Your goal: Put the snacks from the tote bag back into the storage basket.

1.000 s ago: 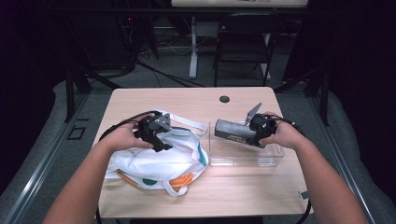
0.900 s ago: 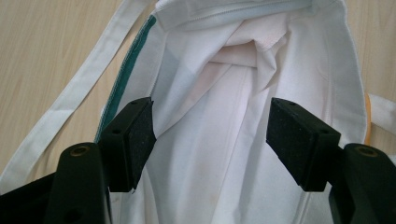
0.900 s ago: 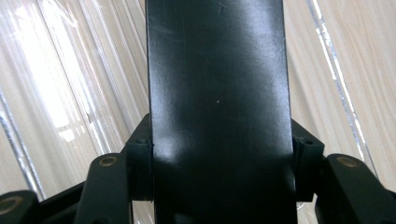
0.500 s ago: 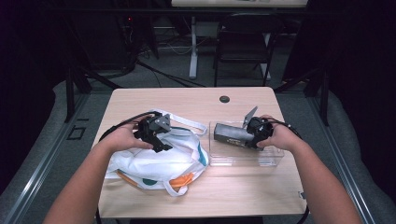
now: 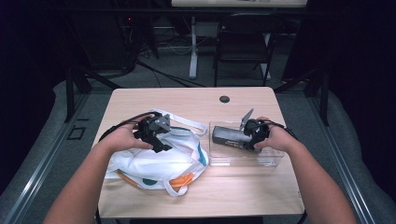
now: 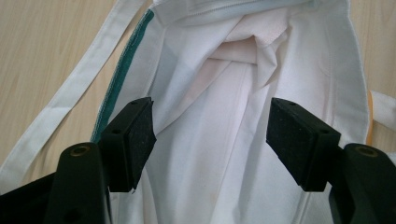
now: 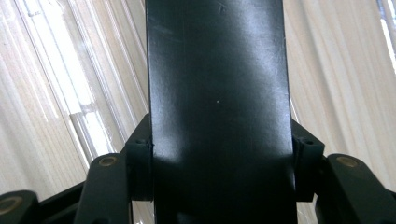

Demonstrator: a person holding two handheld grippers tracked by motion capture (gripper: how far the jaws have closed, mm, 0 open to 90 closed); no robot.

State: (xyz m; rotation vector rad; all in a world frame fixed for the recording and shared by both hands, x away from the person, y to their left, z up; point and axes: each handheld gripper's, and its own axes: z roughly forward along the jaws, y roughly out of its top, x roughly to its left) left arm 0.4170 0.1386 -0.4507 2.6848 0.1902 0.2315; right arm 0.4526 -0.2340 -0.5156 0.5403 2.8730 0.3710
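Bag: white cloth, teal-green trim stripe, orange patches near the lower edge.
Strap: white.
Box: dark grey to black, glossy.
Tray: clear, ribbed.
Table: light wood grain.
Gripper pads: black.

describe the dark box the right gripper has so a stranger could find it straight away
On the wooden table, look right of the white cloth bag to the clear plastic tray. The dark box lies lengthwise over that tray, clamped in the right gripper: it is long, smooth and nearly black, unlike the pale things around it.
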